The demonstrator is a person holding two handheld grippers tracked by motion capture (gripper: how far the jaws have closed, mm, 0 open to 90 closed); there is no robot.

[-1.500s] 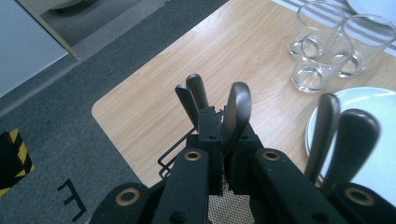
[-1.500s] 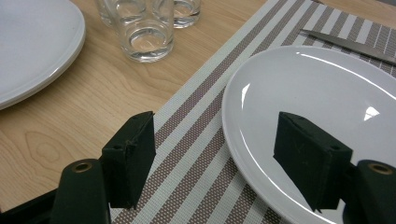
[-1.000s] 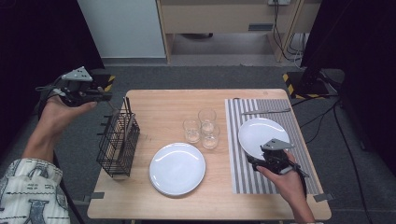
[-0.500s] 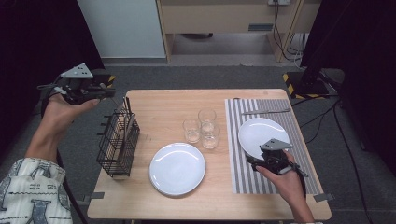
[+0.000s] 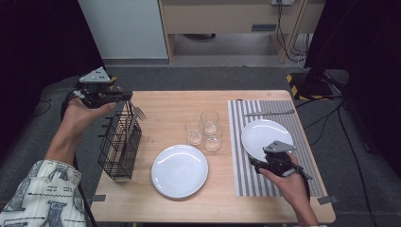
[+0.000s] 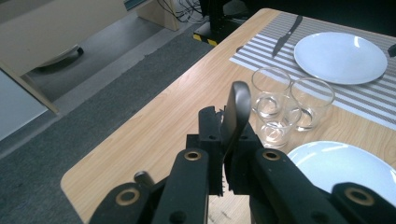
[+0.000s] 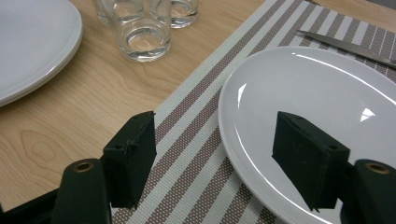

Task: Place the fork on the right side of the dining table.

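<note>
Two fingers of the left gripper (image 6: 227, 154) pinch a fork (image 5: 136, 111) above the black basket (image 5: 119, 146); right gripper (image 7: 224, 163) fingers gape, empty, straddling a plate's (image 7: 322, 107) rim.

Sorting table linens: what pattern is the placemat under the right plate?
The placemat has brown and white stripes, clearest in the right gripper view.

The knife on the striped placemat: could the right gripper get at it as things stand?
Probably yes. The right gripper is open and empty at the near rim of the white plate; the knife lies flat beyond that plate on the placemat, uncovered. Reaching over the plate looks unobstructed.
</note>
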